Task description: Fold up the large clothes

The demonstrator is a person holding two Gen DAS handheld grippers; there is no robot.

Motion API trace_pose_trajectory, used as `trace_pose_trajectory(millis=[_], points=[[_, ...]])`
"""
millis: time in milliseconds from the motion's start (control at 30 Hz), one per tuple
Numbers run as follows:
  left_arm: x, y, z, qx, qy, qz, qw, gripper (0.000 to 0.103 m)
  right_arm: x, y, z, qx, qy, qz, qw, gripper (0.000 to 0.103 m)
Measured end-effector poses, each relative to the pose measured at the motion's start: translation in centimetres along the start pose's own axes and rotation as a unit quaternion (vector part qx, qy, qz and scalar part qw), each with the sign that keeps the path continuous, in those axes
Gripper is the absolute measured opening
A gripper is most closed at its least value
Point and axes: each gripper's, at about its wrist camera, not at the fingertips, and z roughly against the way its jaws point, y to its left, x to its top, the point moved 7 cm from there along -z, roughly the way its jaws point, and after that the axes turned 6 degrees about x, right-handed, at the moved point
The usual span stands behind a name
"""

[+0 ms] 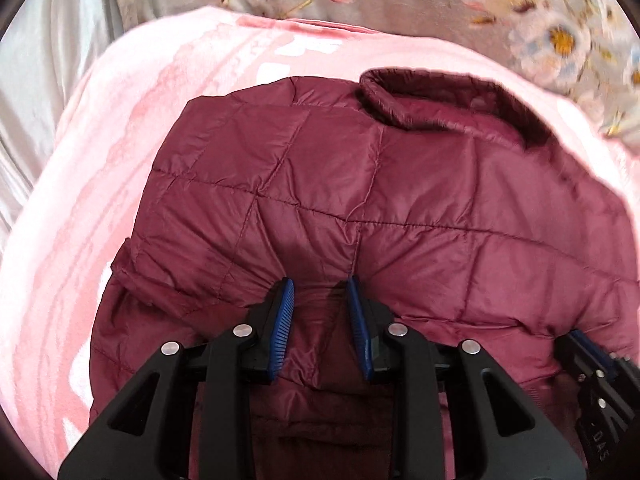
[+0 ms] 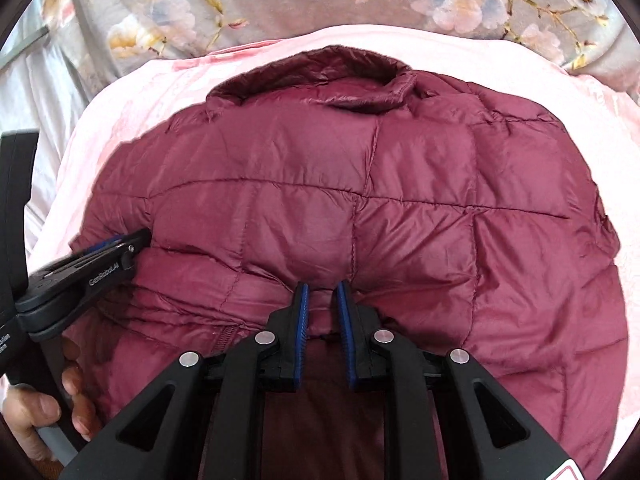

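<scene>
- A maroon quilted jacket (image 1: 360,200) lay on a pink blanket (image 1: 120,140), its collar (image 2: 312,76) at the far side, with a floral bedcover (image 2: 280,4) beyond
- The left gripper (image 1: 320,284) pinched a ridge of the jacket's near fold between narrowly parted blue pads (image 1: 284,320)
- The right gripper (image 2: 321,286) was closed narrowly on a similar ridge of fabric, just beside the left one
</scene>
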Motion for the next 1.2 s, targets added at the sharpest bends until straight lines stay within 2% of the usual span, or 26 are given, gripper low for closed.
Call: trace_pose_trajectory(millis=[67, 133, 200, 367, 500, 633, 733, 800, 867, 900, 967, 1100, 1200], points=[[0.9, 0.5, 0.7, -0.006, -0.003, 0.012, 0.9999, 0.028, 1.4, 0.1, 1.2, 0.016, -0.015, -0.01, 1.0, 0.016], [2.1, 0.6, 1.1, -0.002, -0.012, 0.014, 0.9998, 0.035, 3.3, 0.2, 2.1, 0.008, -0.033, -0.002, 0.999, 0.016], [3.2, 0.5, 1.1, 0.005, -0.017, 0.014, 0.9997, 0.036, 5.4, 0.1, 2.0, -0.012, -0.047, 0.012, 0.999, 0.016], [4.5, 0.0, -1.0, 0.014, 0.002, 0.015, 0.9998, 0.036, 7.4, -1.3, -0.9, -0.04, -0.033, 0.004, 0.999, 0.016], [4.7, -0.3, -2.3, 0.021, 0.008, 0.014, 0.9997, 0.036, 6.4, -2.0, -3.9, -0.048, -0.002, 0.002, 0.999, 0.016], [4.3, -0.6, -2.6, 0.033, 0.008, 0.003, 0.9994, 0.036, 5.9, -1.8, -4.7, -0.059, 0.001, 0.02, 0.998, 0.016], [4.4, -0.3, -2.3, 0.027, 0.014, 0.004, 0.9995, 0.036, 6.1, -1.9, -3.6, -0.049, 0.001, 0.008, 0.999, 0.016], [4.6, 0.6, -1.3, 0.014, 0.012, 0.02, 0.9996, 0.036, 6.1, -2.3, -1.4, -0.041, -0.016, -0.003, 0.999, 0.016], [4.8, 2.5, 0.0, 0.021, -0.004, 0.028, 0.9994, 0.041, 5.5, -3.3, 0.7, -0.058, -0.029, -0.006, 0.998, 0.017], [4.7, 3.3, 0.3, 0.027, -0.007, 0.033, 0.9991, 0.049, 5.1, -3.8, 1.4, -0.064, -0.033, -0.01, 0.997, 0.017], [4.0, 5.5, 0.4, 0.033, -0.001, 0.054, 0.998, 0.051, 3.5, -5.6, 3.2, -0.072, -0.034, -0.033, 0.996, 0.017], [1.5, 7.1, -1.7, 0.041, 0.039, 0.061, 0.9966, 0.052, 0.9, -8.0, 3.1, -0.07, -0.009, -0.066, 0.995, 0.017], [0.6, 6.8, -1.7, 0.053, 0.027, 0.045, 0.9972, 0.053, 0.0, -8.4, 2.4, -0.065, -0.006, -0.067, 0.996, 0.017]])
